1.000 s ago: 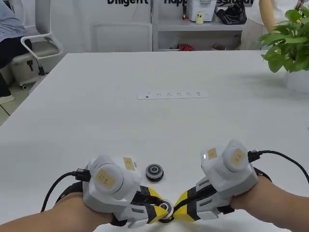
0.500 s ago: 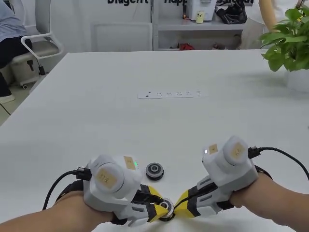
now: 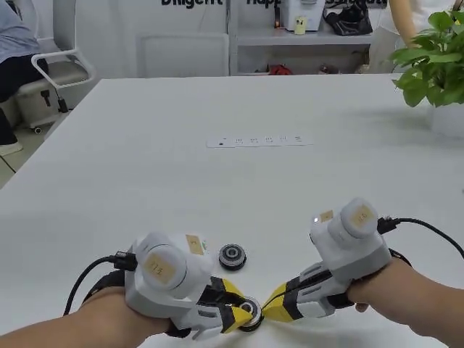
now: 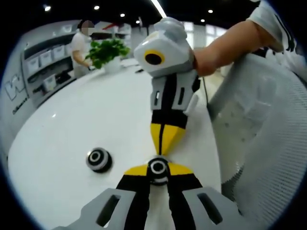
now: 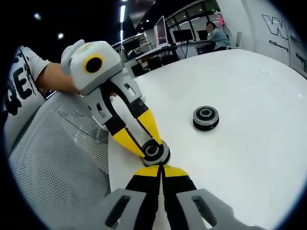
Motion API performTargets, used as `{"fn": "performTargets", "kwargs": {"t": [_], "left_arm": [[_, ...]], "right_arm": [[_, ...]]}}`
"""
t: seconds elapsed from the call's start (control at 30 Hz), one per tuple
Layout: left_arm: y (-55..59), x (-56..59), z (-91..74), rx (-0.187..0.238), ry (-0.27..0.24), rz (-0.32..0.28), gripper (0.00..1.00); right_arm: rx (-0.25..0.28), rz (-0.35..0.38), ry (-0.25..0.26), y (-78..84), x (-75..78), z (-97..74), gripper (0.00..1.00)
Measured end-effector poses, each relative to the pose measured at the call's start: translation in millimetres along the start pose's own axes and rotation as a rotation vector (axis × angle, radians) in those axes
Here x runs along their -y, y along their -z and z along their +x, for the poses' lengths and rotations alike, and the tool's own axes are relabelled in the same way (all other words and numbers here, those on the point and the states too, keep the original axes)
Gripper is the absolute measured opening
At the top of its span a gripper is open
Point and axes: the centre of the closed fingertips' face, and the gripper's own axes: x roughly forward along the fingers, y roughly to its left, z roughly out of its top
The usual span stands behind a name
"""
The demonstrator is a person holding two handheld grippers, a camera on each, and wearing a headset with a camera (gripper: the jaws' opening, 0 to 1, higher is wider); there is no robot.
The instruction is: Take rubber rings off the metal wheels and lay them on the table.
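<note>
A small metal wheel with a black rubber ring is held just above the table's near edge, and my left gripper is shut on it. The left gripper view shows that wheel between the yellow tips of the left gripper. My right gripper faces it from the right, shut, tips against the wheel's rim. In the right gripper view the right gripper has its jaws together, touching the wheel. I cannot tell if it pinches the ring. A second wheel lies flat on the table.
A white power strip lies mid-table. A potted plant stands at the far right. A chair is off the table's far left corner. The second wheel is just left of the grippers.
The right gripper's body has risen and drifted a little to the right, with its tips still at the wheel. The left gripper and both wheels have stayed put.
</note>
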Motion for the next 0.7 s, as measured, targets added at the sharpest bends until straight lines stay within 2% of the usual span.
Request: {"fn": "performTargets", "kwargs": {"t": [0.4,0.57,0.7], "left_arm": [[0.0,-0.3,0.3,-0.009,-0.011,0.0,0.13],[0.1,-0.5,0.3,-0.012,-0.015,-0.002,0.13],[-0.1,-1.0,0.8,-0.015,-0.018,-0.004,0.13]], "right_arm": [[0.034,0.063,-0.003,-3.5,2.3,-2.8,0.0],[0.076,0.103,-0.015,-10.4,1.9,-5.4,0.0],[0.077,0.119,-0.015,-10.6,1.2,-4.9,0.0]]}}
